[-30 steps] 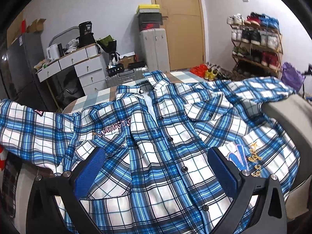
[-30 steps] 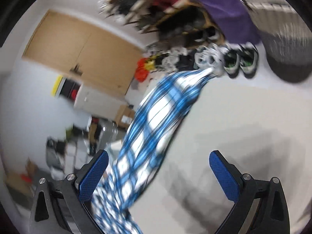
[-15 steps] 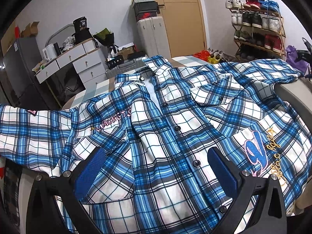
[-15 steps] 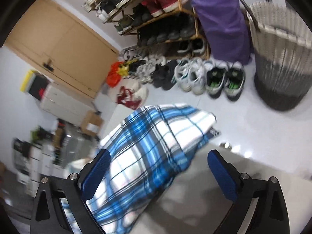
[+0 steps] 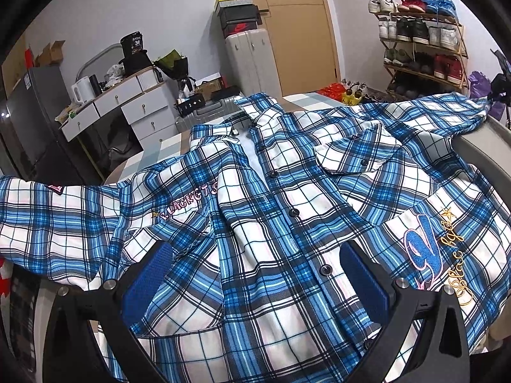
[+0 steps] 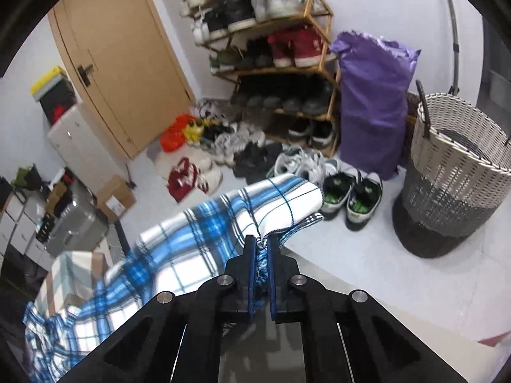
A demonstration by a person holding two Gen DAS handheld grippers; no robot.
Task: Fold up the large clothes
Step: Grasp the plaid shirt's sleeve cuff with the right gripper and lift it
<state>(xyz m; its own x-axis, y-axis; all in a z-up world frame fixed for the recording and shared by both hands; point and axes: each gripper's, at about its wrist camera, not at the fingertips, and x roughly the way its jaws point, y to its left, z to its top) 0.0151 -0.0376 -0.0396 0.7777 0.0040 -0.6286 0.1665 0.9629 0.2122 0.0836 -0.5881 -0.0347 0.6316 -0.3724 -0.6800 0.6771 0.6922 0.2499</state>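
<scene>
Now right gripper (image 6: 259, 249) clenched on blue-white plaid button shirt (image 5: 271, 223) sleeve cuff (image 6: 287, 201); left gripper (image 5: 255, 274) released above hem; next, fold sleeve inward.

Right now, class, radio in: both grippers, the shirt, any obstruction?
Left gripper open over plaid shirt. Right gripper shut on sleeve cuff. Shirt spread flat, unfolded. No obstruction seen.

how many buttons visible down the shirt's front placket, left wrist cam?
4 on the plaid shirt placket: one just below the collar, then, and the lowest beside the left gripper. More may sit below, hidden in folds.
</scene>
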